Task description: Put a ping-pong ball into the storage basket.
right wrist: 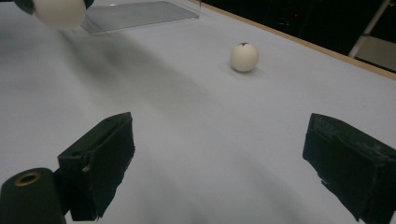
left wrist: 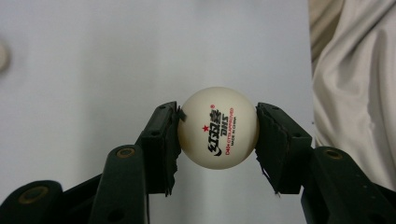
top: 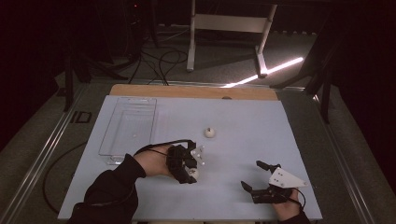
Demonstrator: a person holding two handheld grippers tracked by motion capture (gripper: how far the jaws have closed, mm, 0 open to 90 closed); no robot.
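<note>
A white ping-pong ball (left wrist: 218,127) with red and black print is pinched between the two black pads of my left gripper (left wrist: 218,135), clear of the pale table. From above, that left gripper (top: 190,173) hangs over the table's middle with the ball (top: 193,173) at its tip. The held ball (right wrist: 60,11) also appears at the top left of the right gripper view. A white egg-like object (top: 209,132) with a dark chipped top stands on the table beyond it, seen too as the egg (right wrist: 244,57) ahead of my right gripper (right wrist: 219,158). My right gripper (top: 254,175) rests open near the front right edge, nothing between its pads.
A clear plastic tray (top: 128,128) lies at the table's back left. The pale blue table sheet (top: 243,121) ends at a wooden strip (top: 194,91) along the far edge. Cables and a white stand (top: 229,28) are on the floor beyond. Pale cloth (left wrist: 355,84) hangs at the right of the left gripper view.
</note>
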